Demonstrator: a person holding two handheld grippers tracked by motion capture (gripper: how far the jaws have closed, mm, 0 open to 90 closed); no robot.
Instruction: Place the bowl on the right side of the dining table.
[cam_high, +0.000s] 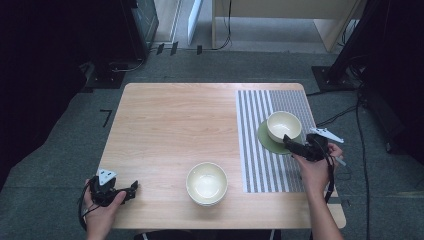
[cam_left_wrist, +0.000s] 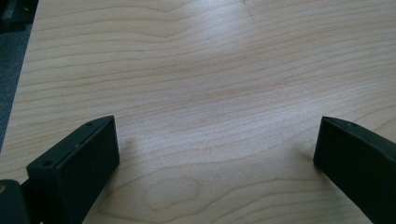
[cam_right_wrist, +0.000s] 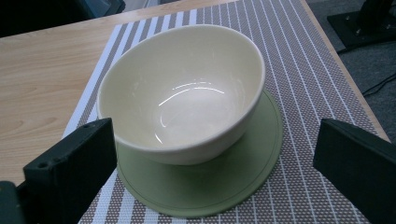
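Observation:
A cream bowl (cam_high: 283, 125) sits on a round green saucer (cam_high: 265, 139) on the striped placemat (cam_high: 260, 165) at the table's right. In the right gripper view the bowl (cam_right_wrist: 187, 88) is empty and rests toward the left of the saucer (cam_right_wrist: 233, 177). My right gripper (cam_high: 290, 143) is open just in front of the saucer, and its jaws (cam_right_wrist: 215, 128) stand wide on either side of the bowl's near wall without touching it. A second cream bowl (cam_high: 206, 183) stands on bare wood near the front edge. My left gripper (cam_high: 132, 189) is open at the front left corner, over bare wood (cam_left_wrist: 217, 128).
The wooden table (cam_high: 170, 125) has bare wood across its left and middle. The placemat runs from the far edge almost to the front on the right. Cables and dark stands (cam_high: 345, 65) are on the floor to the right, beyond the table.

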